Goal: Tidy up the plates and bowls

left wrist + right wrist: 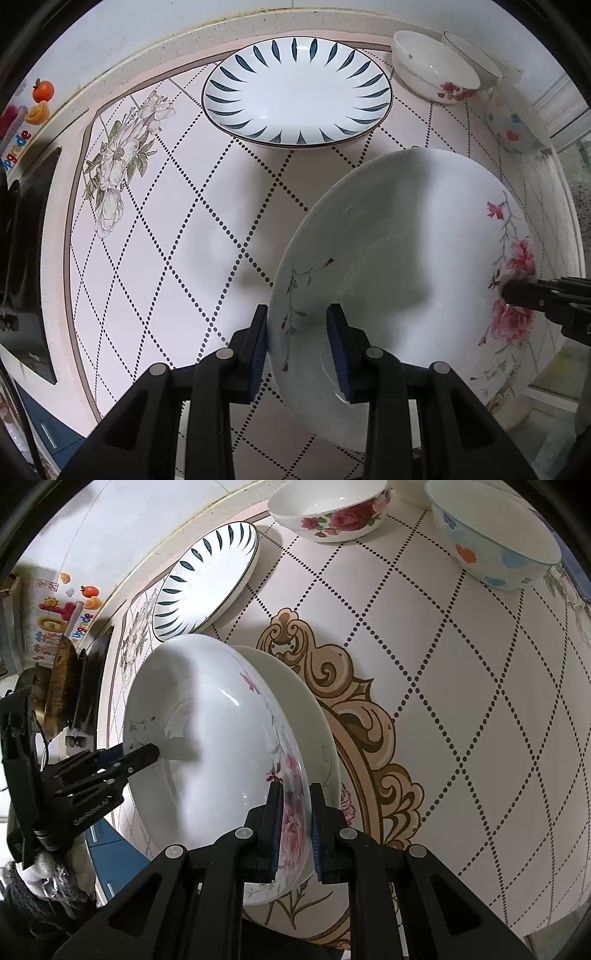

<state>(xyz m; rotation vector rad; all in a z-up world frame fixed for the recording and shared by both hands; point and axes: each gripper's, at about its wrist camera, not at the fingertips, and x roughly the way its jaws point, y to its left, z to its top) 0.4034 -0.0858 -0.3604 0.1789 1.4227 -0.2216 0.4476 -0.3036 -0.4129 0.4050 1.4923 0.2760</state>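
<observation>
Left gripper: the left gripper [301, 347] is seen closed on the near rim of the floral plate [406, 258], with one blue pad under the rim and one pad inside it. In the right wrist view the same gripper [147, 755] is seen reaching in from the left, its tips pinching the plate's far edge.

Right gripper: the right gripper [295, 830] is clamped across the rose-printed rim of the floral plate [221, 738], a pad being pressed on each face. In the left wrist view only its black tip [517, 291] is shown, at the plate's right edge.

Floral plate: it is held tilted, lifted between both grippers, above the patterned countertop [166, 240].

Second plate: a white plate [317, 738] is seen lying just behind and below the held plate, on the countertop's gold scroll ornament [354, 701].

Blue-leaf plate: the blue-leaf plate [295, 96] is set flat near the back wall, apart from the held plate.

Bowls: a rose bowl [328, 509] is placed at the back, beside the blue-leaf plate; a bowl with blue and orange dots [491, 535] is placed to its right. A third bowl rim [476, 59] is partly shown behind the rose bowl [432, 66].

Left edge: a dark stove [29, 258] is visible at the counter's end.
</observation>
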